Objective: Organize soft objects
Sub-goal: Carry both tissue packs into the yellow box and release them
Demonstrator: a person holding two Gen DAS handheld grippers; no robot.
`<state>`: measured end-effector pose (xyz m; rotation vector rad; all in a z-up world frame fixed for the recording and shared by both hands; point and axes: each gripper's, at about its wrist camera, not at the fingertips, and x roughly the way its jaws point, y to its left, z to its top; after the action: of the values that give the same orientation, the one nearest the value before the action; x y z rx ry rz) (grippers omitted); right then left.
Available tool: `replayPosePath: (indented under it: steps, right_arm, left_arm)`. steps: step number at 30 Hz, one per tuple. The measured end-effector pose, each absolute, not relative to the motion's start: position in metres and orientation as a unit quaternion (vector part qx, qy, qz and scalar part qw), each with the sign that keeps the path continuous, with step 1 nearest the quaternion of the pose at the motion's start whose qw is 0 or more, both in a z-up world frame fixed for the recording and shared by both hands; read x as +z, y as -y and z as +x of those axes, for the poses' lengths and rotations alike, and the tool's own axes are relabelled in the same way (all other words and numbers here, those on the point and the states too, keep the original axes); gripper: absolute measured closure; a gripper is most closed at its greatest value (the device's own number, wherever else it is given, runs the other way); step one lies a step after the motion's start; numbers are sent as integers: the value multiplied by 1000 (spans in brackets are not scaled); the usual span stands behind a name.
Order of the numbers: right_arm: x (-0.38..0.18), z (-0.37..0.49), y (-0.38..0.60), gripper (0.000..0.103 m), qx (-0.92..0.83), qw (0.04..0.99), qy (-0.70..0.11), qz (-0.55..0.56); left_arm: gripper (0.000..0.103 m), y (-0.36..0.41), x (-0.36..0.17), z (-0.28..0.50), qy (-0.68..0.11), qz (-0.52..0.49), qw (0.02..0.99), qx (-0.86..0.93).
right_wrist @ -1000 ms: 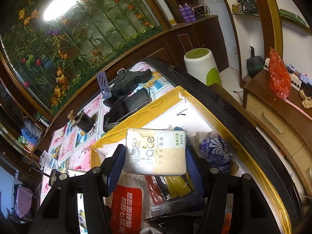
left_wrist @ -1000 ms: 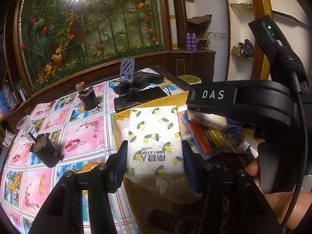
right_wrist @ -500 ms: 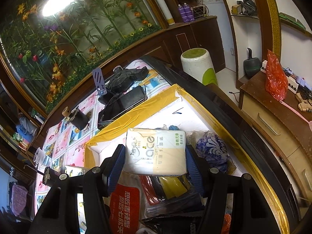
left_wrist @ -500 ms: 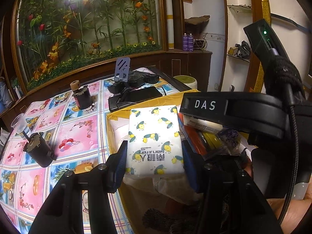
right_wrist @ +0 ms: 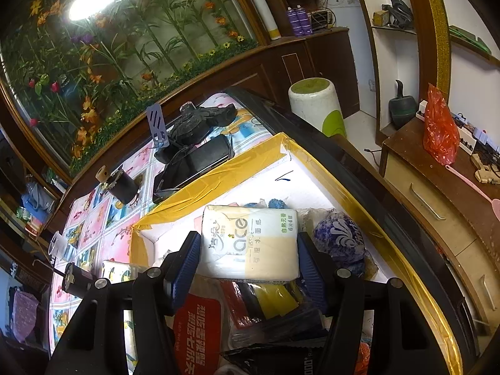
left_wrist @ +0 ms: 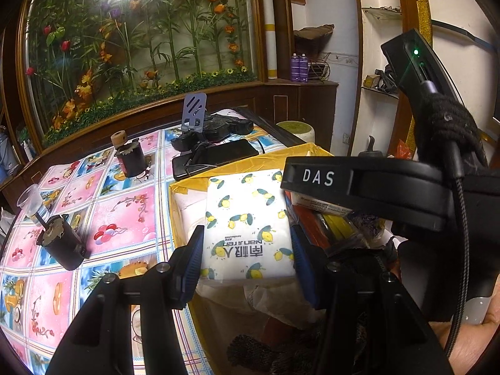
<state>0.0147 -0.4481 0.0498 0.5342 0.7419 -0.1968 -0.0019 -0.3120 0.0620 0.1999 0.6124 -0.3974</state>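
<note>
My left gripper (left_wrist: 247, 247) is shut on a white tissue pack printed with lemons (left_wrist: 247, 222), held above the left end of a yellow-taped white box (left_wrist: 187, 184). The right gripper's black body crosses the right of this view. In the right wrist view my right gripper (right_wrist: 247, 250) is shut on a cream and white tissue pack (right_wrist: 250, 243), held over the box's inside (right_wrist: 300, 181). Under it lie a red packet (right_wrist: 197, 331), a clear bag of red and yellow strips (right_wrist: 265, 303) and a blue-and-white patterned bundle (right_wrist: 340, 237).
The box sits on a table with a pink and blue picture cloth (left_wrist: 118, 215). On it stand two dark jars (left_wrist: 62, 243) (left_wrist: 131, 159), a black phone (left_wrist: 215, 156), a purple phone stand (left_wrist: 193, 109) and black gear. A white and green bin (right_wrist: 315, 103) stands past the table's edge.
</note>
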Motion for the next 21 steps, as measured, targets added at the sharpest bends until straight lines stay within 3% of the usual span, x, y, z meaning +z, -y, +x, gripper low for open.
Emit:
replayPosePath:
  steps: [17, 21]
  right_arm:
    - [48, 14, 449, 34, -95, 896, -354, 253]
    - [52, 10, 450, 27, -87, 900, -341, 256]
  left_arm:
    - [46, 317, 55, 11, -334, 85, 916, -208]
    - [32, 310, 55, 15, -345, 66, 911, -217]
